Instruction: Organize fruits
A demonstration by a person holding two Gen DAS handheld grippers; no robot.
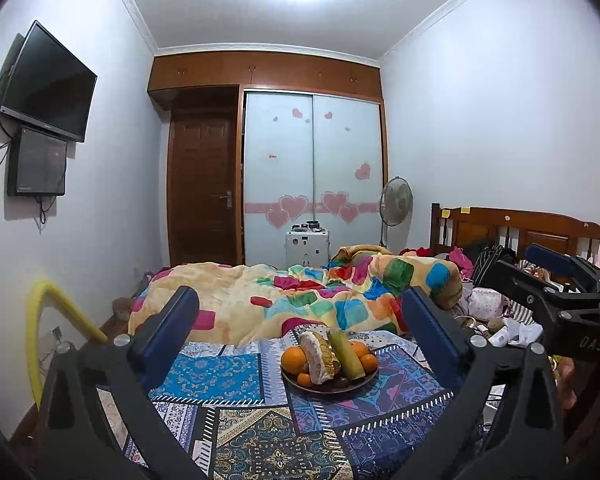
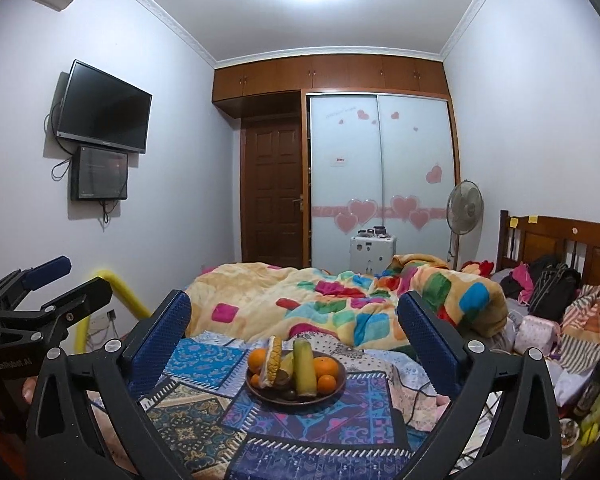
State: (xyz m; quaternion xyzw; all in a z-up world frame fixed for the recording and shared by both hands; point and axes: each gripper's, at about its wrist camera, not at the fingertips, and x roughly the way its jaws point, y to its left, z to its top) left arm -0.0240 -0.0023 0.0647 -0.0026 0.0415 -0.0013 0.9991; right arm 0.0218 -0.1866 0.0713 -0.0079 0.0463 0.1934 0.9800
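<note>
Near the middle of the patchwork-covered bed (image 1: 236, 432), fruits (image 1: 294, 360) are piled on a dark plate (image 2: 332, 394), so nothing rolls off. Left gripper (image 1: 300, 344) and right gripper (image 2: 294, 340) are both spread wide, nothing held, probably done.

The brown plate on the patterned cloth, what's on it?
On the plate: oranges, a corn cob and a green stalk, heaped up. Small dark pieces underneath are mostly covered.
</note>
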